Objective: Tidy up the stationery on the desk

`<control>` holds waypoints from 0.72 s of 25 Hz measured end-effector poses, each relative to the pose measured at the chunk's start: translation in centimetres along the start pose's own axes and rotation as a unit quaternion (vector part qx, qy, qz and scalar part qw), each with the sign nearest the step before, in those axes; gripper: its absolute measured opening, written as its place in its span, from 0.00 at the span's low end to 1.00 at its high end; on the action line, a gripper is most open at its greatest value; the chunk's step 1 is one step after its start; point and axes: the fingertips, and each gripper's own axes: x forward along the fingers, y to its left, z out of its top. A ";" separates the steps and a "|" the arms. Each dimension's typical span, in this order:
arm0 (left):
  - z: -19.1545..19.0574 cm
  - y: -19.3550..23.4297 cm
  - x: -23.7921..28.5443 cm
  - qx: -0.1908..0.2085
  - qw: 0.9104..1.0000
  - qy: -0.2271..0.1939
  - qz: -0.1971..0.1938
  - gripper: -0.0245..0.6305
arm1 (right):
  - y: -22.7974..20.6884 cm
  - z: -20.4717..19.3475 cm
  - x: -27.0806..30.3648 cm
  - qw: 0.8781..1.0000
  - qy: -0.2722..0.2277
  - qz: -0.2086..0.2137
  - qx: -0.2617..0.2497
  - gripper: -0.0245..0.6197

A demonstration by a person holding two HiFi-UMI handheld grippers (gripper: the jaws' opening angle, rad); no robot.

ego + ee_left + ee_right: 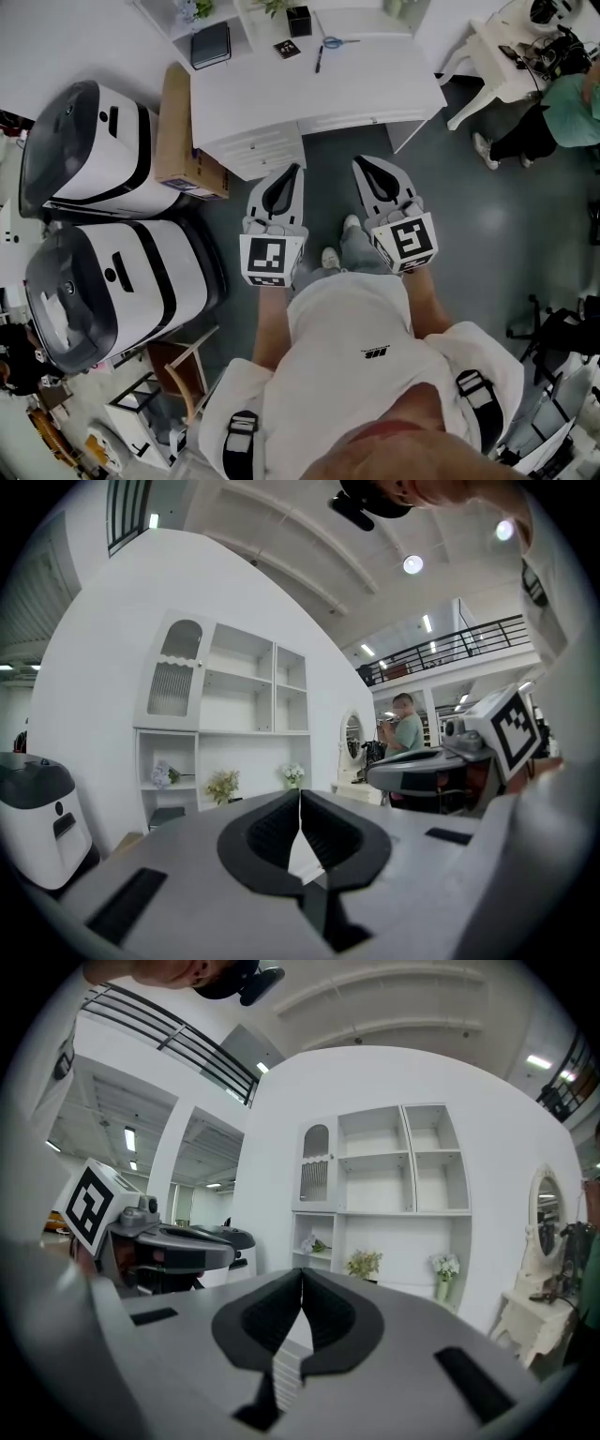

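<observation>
The white desk (375, 84) stands ahead at the top of the head view. On it lie a dark notebook (211, 44), a black pen (319, 58), blue-handled scissors (335, 42) and a small black card (287, 49). A black pen holder (299, 20) stands at the back of the desk. My left gripper (293, 171) and right gripper (360, 163) are held side by side in front of the desk, short of its edge, both shut and empty. In the gripper views the left gripper (300, 795) and right gripper (302, 1275) point level at the white shelf unit (389, 1213).
Two large white-and-black machines (89, 150) (117, 281) stand at the left, with a cardboard box (183, 141) against the desk's side. White drawers (253, 150) sit under the desk. A seated person (562, 103) and another white table (506, 56) are at the right.
</observation>
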 end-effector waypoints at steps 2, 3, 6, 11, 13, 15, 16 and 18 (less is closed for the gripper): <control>0.0 0.8 0.7 -0.001 1.000 0.001 -0.001 0.04 | -0.3 0.0 0.9 1.000 0.002 0.000 0.000 0.03; 0.0 1.2 1.1 -0.001 1.000 0.001 0.000 0.04 | -0.5 0.0 1.4 1.000 0.003 0.000 0.000 0.03; 0.1 2.4 2.4 -0.001 1.000 0.001 0.002 0.04 | -1.1 0.1 3.0 1.000 0.004 0.002 -0.001 0.03; 0.2 4.3 4.9 -0.001 1.000 0.006 0.008 0.04 | -2.6 0.0 6.0 1.000 0.006 0.010 0.003 0.03; 0.3 5.2 6.2 -0.001 1.000 0.008 0.010 0.04 | -3.3 0.1 7.6 1.000 0.005 0.015 0.006 0.03; 0.3 6.2 7.5 -0.002 1.000 0.010 0.012 0.04 | -4.1 0.0 9.2 1.000 0.006 0.019 0.009 0.03; 0.2 6.7 8.3 -0.004 1.000 0.013 0.012 0.04 | -4.5 -0.1 10.1 1.000 0.008 0.020 0.010 0.03; 0.0 7.9 9.8 -0.006 1.000 0.018 0.014 0.04 | -5.4 -0.3 11.9 1.000 0.013 0.022 0.013 0.03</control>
